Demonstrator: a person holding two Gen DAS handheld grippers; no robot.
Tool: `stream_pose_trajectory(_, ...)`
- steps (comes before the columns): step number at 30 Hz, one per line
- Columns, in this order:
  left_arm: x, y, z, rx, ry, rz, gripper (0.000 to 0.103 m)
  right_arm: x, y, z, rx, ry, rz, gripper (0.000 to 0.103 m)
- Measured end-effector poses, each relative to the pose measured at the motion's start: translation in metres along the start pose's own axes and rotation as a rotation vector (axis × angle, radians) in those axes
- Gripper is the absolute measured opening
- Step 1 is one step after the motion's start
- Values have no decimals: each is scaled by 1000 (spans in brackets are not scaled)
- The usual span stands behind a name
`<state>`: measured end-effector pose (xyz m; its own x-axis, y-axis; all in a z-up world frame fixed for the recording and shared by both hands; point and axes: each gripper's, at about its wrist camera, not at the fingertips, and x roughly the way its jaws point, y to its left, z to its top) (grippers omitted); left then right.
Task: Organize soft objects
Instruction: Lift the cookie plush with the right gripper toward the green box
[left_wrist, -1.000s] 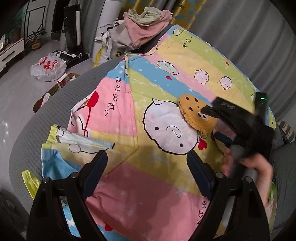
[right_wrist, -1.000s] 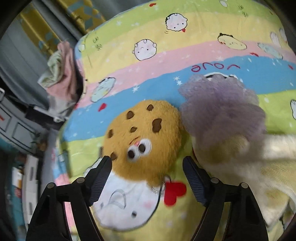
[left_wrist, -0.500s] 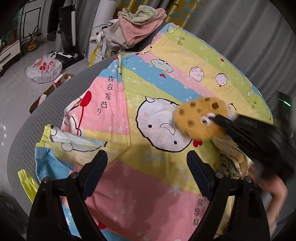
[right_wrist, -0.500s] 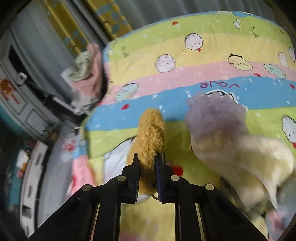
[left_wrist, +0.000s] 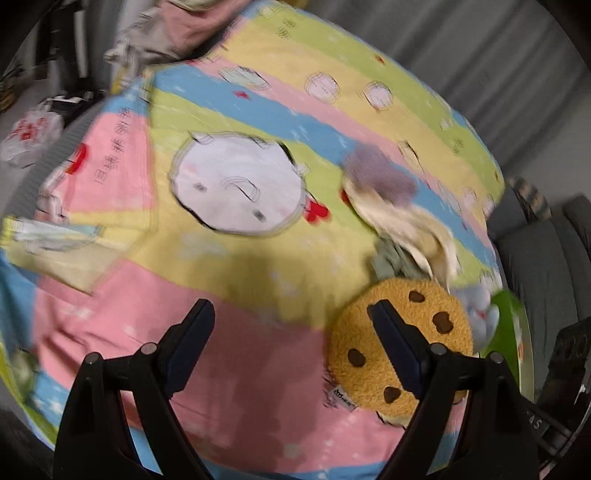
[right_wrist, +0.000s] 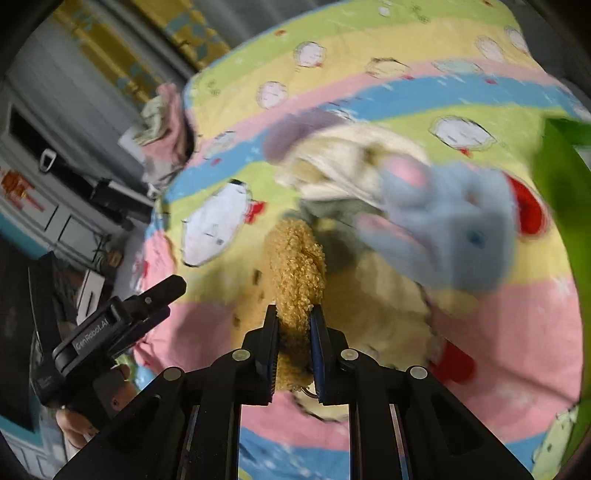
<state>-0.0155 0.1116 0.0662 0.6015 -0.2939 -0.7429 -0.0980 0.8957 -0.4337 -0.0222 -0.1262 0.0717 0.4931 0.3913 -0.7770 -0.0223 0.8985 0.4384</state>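
A round brown cookie plush (right_wrist: 295, 269) with dark chips hangs edge-on in my right gripper (right_wrist: 293, 325), which is shut on its rim. In the left wrist view the cookie plush (left_wrist: 424, 332) shows its flat face at the lower right, partly behind the right finger of my left gripper (left_wrist: 291, 321). That gripper stands open above the striped cartoon bedsheet (left_wrist: 229, 295) with nothing between its fingers. A cream and purple plush (left_wrist: 388, 199) lies on the sheet beyond. A light blue bunny plush (right_wrist: 450, 229) lies right of the cookie.
A green box (right_wrist: 561, 173) stands at the bed's right edge. Pink and grey clothes (right_wrist: 166, 125) are heaped at the far end. A hand holds my left gripper (right_wrist: 162, 295) at the left. Bags and furniture (left_wrist: 29, 136) stand on the floor beyond.
My right gripper shut on the cookie plush, lifted it edge-on and carried it toward the near right of the bed. The left gripper swung right and stayed open.
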Motion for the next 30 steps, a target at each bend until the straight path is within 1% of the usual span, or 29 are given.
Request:
stream_pose_trajectory(2, 8, -11, -8, 32, 42, -15, 87, -2, -13, 1, 34, 17, 0, 18)
stream_pose_trajectory(3, 13, -18, -12, 52, 59, -20, 87, -5, -19, 1, 47, 12, -4, 20)
stream_pose_trajectory(6, 24, -33, -22, 95, 103, -37, 87, -17, -28, 2, 25, -39, -109, 41)
stream_pose_trajectory(7, 27, -35, -24, 99, 118, -47, 87, -23, -29, 3, 19, -78, -124, 54)
stream_pose_trajectory(8, 31, -38, -27, 100, 136, -60, 87, -26, -31, 4, 23, -93, -114, 60)
stream_pose_trajectory(9, 34, -42, -31, 98, 161, -82, 87, -28, -33, 6, 37, -104, -86, 61)
stream_pose_trajectory(11, 37, -48, -35, 109, 182, -111, 85, -27, -34, 10, 48, -99, -34, 61)
stream_pose_trajectory(13, 39, -56, -40, 134, 193, -125, 83, -20, -34, 13, 62, -80, -8, 61)
stream_pose_trajectory(15, 41, -63, -45, 156, 193, -127, 65, -10, -33, 14, 62, -54, -6, 61)
stream_pose_trajectory(16, 41, -66, -46, 166, 190, -130, 63, -4, -32, 13, 62, -35, -8, 61)
stream_pose_trajectory(18, 43, -73, -50, 194, 182, -138, 56, 7, -32, 11, 68, -4, -14, 61)
stream_pose_trajectory(21, 52, -78, -53, 222, 204, -137, 56, 20, -32, 10, 81, 19, -21, 61)
stream_pose_trajectory(23, 57, -81, -55, 235, 204, -131, 55, 28, -34, 8, 109, 43, 6, 61)
stream_pose_trajectory(24, 59, -83, -56, 242, 197, -132, 52, 30, -34, 9, 112, 43, 4, 61)
stream_pose_trajectory(25, 60, -84, -55, 245, 198, -136, 51, 31, -33, 8, 110, 36, 2, 61)
stream_pose_trajectory(27, 62, -86, -56, 243, 198, -158, 51, 30, -32, 8, 114, 29, 26, 61)
stream_pose_trajectory(28, 62, -88, -56, 248, 196, -170, 50, 31, -33, 8, 118, 30, 46, 60)
stream_pose_trajectory(29, 62, -91, -57, 259, 191, -177, 50, 32, -33, 7, 121, 37, 62, 55)
stream_pose_trajectory(30, 61, -93, -59, 270, 186, -182, 50, 32, -32, 6, 119, 43, 65, 53)
